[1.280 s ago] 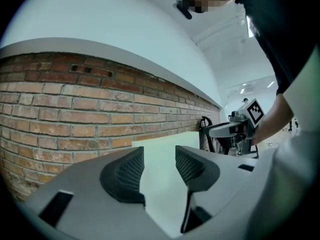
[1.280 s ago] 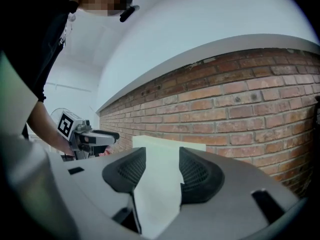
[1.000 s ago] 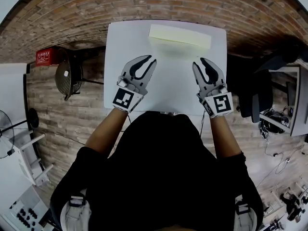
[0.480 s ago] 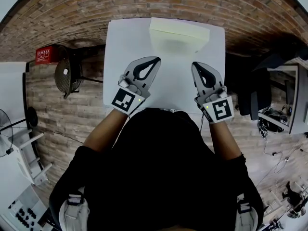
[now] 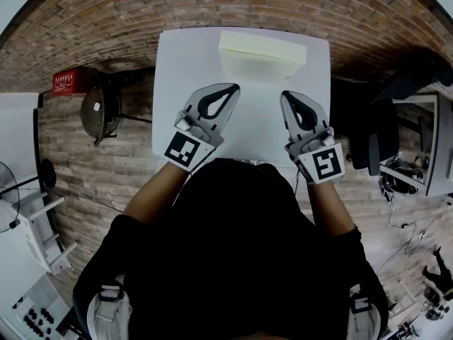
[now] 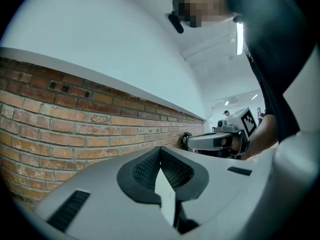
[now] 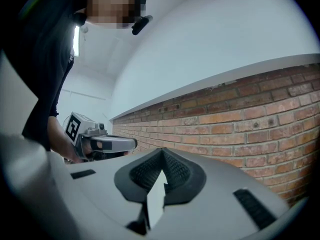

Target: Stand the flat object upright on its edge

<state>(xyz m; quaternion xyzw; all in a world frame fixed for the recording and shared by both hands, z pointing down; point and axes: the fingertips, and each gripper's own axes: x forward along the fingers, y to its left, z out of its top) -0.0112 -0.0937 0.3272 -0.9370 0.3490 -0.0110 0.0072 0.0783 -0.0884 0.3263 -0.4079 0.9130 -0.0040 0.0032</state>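
A pale yellow flat slab (image 5: 262, 47) is at the far edge of the white table (image 5: 185, 62). It seems to stand on its long edge, with its narrow top towards me, though glare blurs its lower face. My left gripper (image 5: 234, 86) and right gripper (image 5: 284, 95) hover side by side nearer to me, a hand's width short of the slab. Both are shut with nothing between their jaws. The left gripper view shows its own closed tips (image 6: 160, 148) and the right gripper (image 6: 189, 142) across from it. In the right gripper view, closed tips (image 7: 162, 150) face the left gripper (image 7: 133, 143).
The small table stands on a brick-patterned floor. A red box (image 5: 65, 82) and a round metal stand (image 5: 93, 112) are to its left. A black chair (image 5: 382, 144) and a desk with cables are to its right. A brick wall (image 6: 60, 129) lies beyond the grippers.
Both grippers' jaws stood apart one second ago and are now closed. Both hands have drawn back from the slab and risen, tips turned slightly inward. The slab stays at the far edge.
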